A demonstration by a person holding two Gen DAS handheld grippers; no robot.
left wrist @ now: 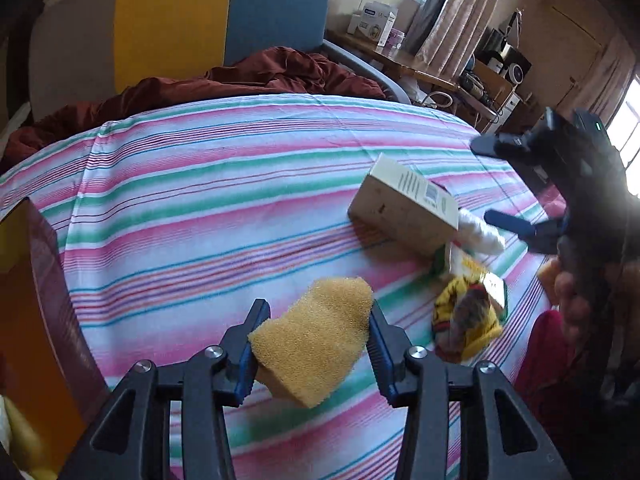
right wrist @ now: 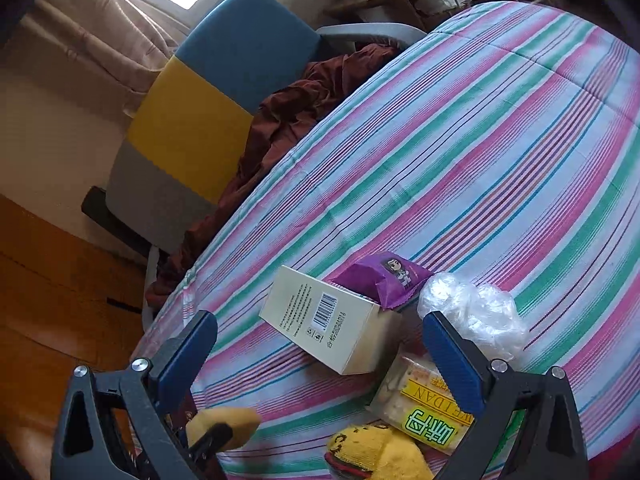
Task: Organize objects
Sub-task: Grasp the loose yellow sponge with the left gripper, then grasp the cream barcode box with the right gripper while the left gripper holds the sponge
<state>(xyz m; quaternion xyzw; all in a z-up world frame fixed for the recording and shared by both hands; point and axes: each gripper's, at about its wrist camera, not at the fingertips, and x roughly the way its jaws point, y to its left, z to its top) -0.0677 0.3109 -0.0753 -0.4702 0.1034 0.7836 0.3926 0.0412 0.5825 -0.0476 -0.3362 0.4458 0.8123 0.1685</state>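
Note:
My left gripper (left wrist: 316,312) is shut on a yellow sponge (left wrist: 316,344) and holds it above the striped bedspread (left wrist: 200,200). The sponge also shows in the right wrist view (right wrist: 224,426), low left. My right gripper (right wrist: 320,332) is open and empty, hovering over a pile: a cream carton with a barcode (right wrist: 332,320), a purple snack packet (right wrist: 388,278), a clear plastic bag (right wrist: 472,312), a green-labelled snack pack (right wrist: 424,404) and a yellow sock (right wrist: 372,456). In the left wrist view the carton (left wrist: 404,208) and sock (left wrist: 468,320) lie right of my left gripper, with the right gripper (left wrist: 504,184) beyond them.
An orange-brown box (left wrist: 36,320) stands at the left edge. A rust-red blanket (left wrist: 248,76) is bunched against the blue and yellow headboard (left wrist: 224,16). A cluttered wooden desk (left wrist: 440,68) stands beyond the bed. A red cloth (left wrist: 548,356) lies at the right.

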